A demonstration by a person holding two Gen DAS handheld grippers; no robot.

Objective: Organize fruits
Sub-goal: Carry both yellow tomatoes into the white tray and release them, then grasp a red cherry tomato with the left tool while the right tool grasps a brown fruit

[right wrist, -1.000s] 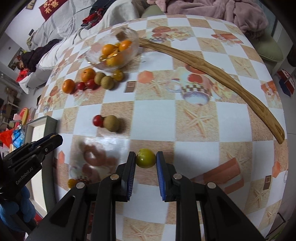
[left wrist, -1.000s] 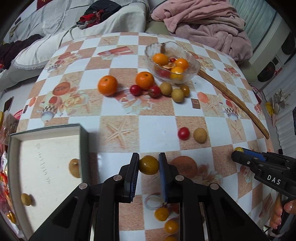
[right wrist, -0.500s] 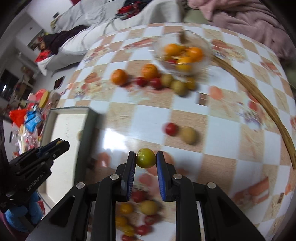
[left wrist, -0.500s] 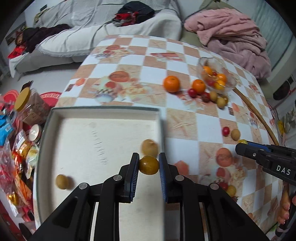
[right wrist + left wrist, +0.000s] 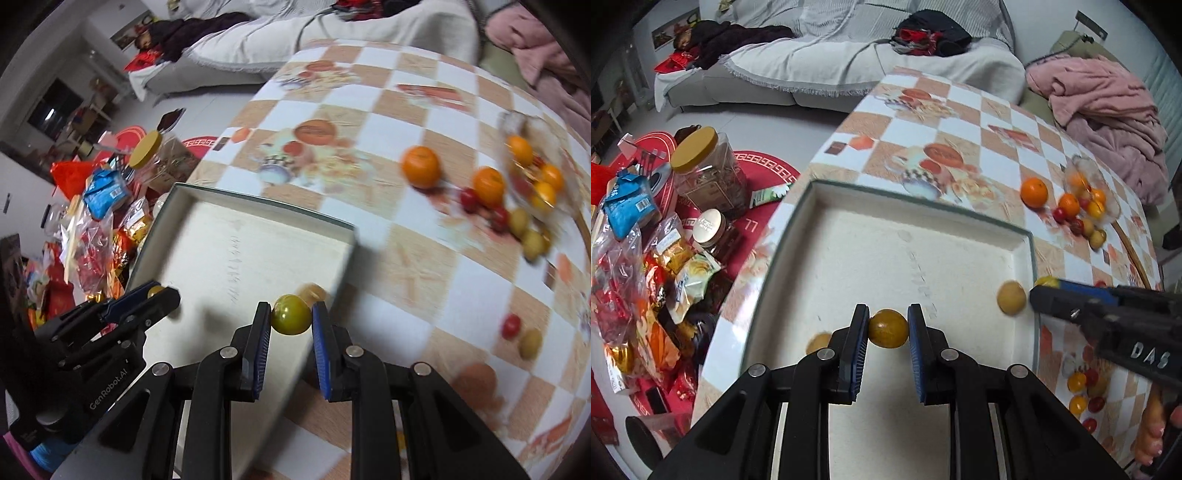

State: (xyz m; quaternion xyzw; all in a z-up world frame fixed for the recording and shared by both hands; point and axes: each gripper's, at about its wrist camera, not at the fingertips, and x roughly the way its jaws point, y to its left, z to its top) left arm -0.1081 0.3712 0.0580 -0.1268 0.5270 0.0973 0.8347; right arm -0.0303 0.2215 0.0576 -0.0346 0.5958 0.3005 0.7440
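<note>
- Checkered tablecloth with starfish and teapot prints covers the round table (image 5: 964,122); behind it stand a grey-draped sofa (image 5: 827,62) and a heap of pink blankets (image 5: 1108,110).
- On the floor at far left lies a pile of snack packets (image 5: 646,266) with two jars: one with a yellow lid (image 5: 701,170), one smaller with a pale lid (image 5: 711,232).
- One shallow white box tray (image 5: 912,206) with a dark green rim sits at the table's near-left edge.
- Left gripper (image 5: 888,328) is clamped on one amber cherry tomato (image 5: 888,328), held above the tray floor.
- Two loose tan round fruits lie in the tray in the left wrist view: one beside the left finger (image 5: 818,341), partly hidden, and one by the right wall (image 5: 1011,297).
- Right gripper (image 5: 290,315) pinches one yellow-green cherry tomato (image 5: 290,314) over the tray's right side, near its rim; its black body reads "DAS" in the left view.
- Farther right on the cloth sit two oranges (image 5: 421,166) (image 5: 488,186), with a few small red and tan fruits beside them, too blurred to count.
- One glass bowl (image 5: 1087,171) holds orange and yellow fruits, smeared by motion.
- One red cherry tomato (image 5: 511,325) and one tan fruit (image 5: 530,343) lie touching as a pair.
- Near the right edge, a cluster of small yellow and red tomatoes (image 5: 1084,391) rests on the cloth.
</note>
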